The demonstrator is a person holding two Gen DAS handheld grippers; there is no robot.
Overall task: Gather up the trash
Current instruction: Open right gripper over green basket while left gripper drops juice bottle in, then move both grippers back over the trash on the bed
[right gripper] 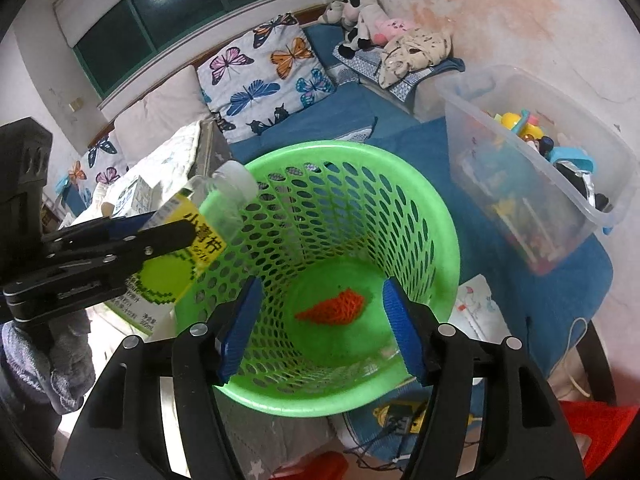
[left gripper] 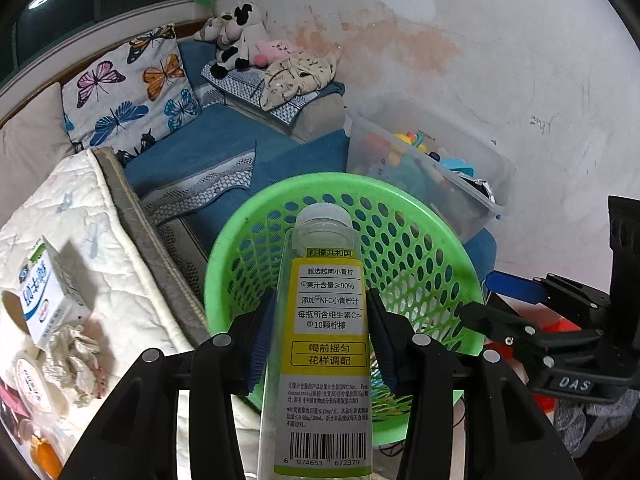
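My left gripper (left gripper: 320, 340) is shut on a clear plastic bottle (left gripper: 326, 344) with a yellow label and white cap. It holds the bottle over the near rim of a green perforated basket (left gripper: 432, 248). In the right wrist view the bottle (right gripper: 200, 224) tilts over the basket's left rim (right gripper: 448, 224), held by the left gripper (right gripper: 156, 232). My right gripper (right gripper: 320, 320) is open and empty above the basket mouth. A red net scrap (right gripper: 336, 306) lies on the basket floor. The right gripper (left gripper: 500, 300) also shows in the left wrist view.
A milk carton (left gripper: 52, 296), crumpled tissue (left gripper: 76, 360) and a small round cup (left gripper: 34, 380) lie on a white quilt (left gripper: 80, 208) at left. A clear toy bin (right gripper: 532, 168) stands right of the basket. A blue sofa (left gripper: 208, 152) with a butterfly pillow (left gripper: 128, 88) and plush toys (left gripper: 240, 32) is behind.
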